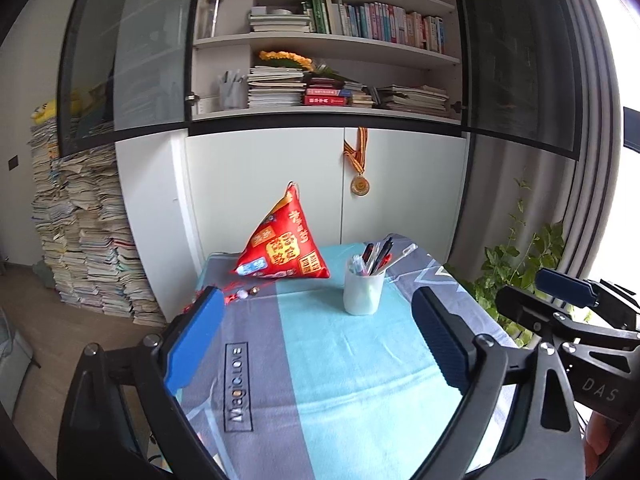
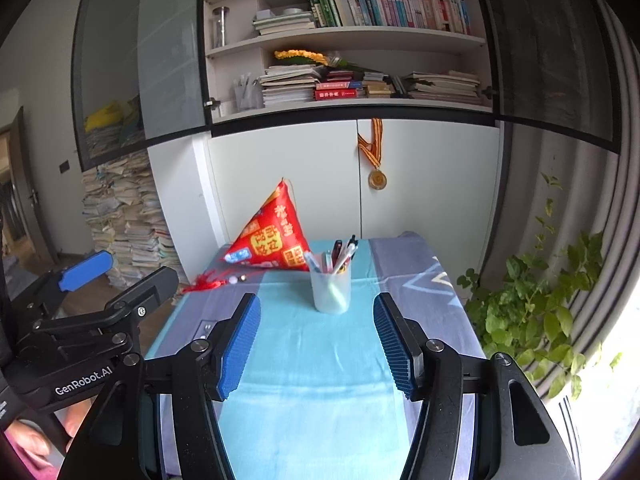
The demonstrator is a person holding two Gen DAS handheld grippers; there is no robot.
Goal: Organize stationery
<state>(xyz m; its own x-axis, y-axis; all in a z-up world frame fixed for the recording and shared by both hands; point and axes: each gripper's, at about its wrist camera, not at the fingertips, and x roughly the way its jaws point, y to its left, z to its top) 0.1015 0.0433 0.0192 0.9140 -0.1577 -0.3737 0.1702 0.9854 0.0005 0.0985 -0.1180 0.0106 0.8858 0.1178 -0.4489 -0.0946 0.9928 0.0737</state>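
Nearest, bottom of the left wrist view: left gripper (image 1: 316, 336), blue pads spread wide, empty, hovering above the striped blue-and-grey tablecloth (image 1: 360, 380). At lower right of that frame, side-on, part of the other tool. Bottom of the right wrist view: right gripper (image 2: 316, 344), jaws likewise wide apart, nothing between them, aimed straight up the cloth.

Mid-frame, just past both sets of fingers: translucent white pen cup (image 2: 331, 290), upright on the turquoise stripe, filled with pens (image 2: 340, 256) standing tips-up, red, black and blue among them. No loose pens or other stationery visible anywhere on the cloth. Judged from that: task looks finished or nearly so, with little or nothing left to gather.

Touching or just behind the cup, centre left: red pyramid-shaped cushion with gold characters (image 2: 276, 236), its red tassel (image 2: 208, 280) trailing toward the left table edge. Close enough to crowd any reach around the cup's far side.

Right edge: leafy green plant (image 2: 532, 312) beside the table. Farther back: white cabinet doors with a medal on a striped ribbon (image 2: 376, 160). Upper frame: bookshelves (image 2: 360, 40). Left: tall paper stacks (image 1: 88, 240) on the floor.
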